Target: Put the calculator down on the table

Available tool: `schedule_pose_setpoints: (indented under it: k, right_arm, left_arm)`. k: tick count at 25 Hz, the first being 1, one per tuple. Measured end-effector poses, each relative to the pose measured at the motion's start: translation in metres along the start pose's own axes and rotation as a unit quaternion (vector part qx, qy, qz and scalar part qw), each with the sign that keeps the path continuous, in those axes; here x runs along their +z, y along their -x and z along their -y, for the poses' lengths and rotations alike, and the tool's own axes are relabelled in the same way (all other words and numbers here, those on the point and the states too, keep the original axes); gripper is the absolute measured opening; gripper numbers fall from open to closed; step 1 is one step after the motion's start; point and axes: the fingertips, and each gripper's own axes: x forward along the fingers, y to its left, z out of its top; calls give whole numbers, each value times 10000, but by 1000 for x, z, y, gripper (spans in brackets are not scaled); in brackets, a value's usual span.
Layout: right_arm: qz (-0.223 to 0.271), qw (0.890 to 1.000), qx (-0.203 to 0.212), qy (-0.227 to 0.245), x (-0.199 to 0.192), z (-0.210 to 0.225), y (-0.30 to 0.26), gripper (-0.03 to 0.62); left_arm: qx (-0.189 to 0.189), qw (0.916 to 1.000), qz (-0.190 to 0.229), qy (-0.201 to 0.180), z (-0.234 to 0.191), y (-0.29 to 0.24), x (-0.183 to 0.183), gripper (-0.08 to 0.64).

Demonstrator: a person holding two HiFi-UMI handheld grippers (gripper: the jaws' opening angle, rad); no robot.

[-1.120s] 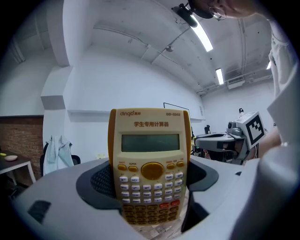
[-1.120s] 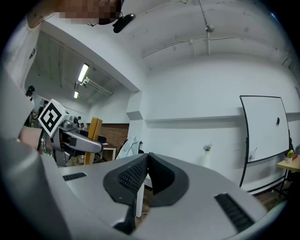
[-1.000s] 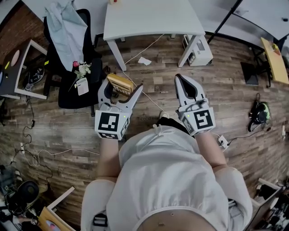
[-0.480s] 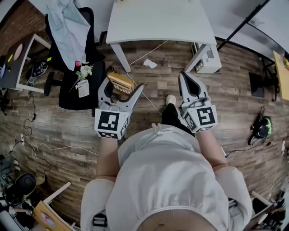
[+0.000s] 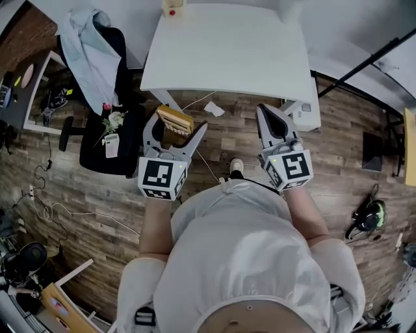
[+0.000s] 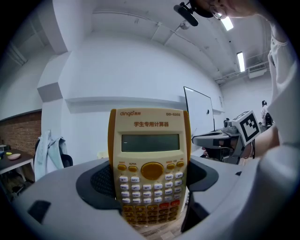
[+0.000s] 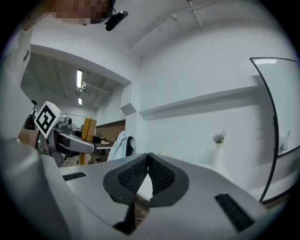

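A yellow and cream calculator (image 6: 150,168) stands upright between the pads of my left gripper (image 5: 174,132), which is shut on its lower half. In the head view the calculator (image 5: 172,121) hangs above the wooden floor, just short of the near edge of the white table (image 5: 227,49). My right gripper (image 5: 272,120) is held level with the left one, a little to its right, near the table's front right leg. Its jaws are shut with the pads touching and nothing between them (image 7: 148,172).
A black office chair (image 5: 107,97) draped with a pale garment stands left of the table, with a small bunch of flowers (image 5: 114,120) by it. A small box with a red mark (image 5: 172,8) sits on the table's far left edge. Cables (image 5: 58,214) trail over the floor.
The view has moved forward, so the white table now lies closer and more of its top shows. Both grippers keep their hold and spacing.
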Motion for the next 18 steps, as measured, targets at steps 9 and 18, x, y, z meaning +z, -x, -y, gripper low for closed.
schedule_pose_setpoints:
  k: [9,18]
  right_arm:
    - [-169,9995,259,-4,-7,98,-67,5]
    - [-509,9984,217,-143,-34,137,-119,5]
  left_arm:
    - [86,9998,-175,0,0,-114,11,410]
    - [89,9982,-571,131,-27,-180,-13,410]
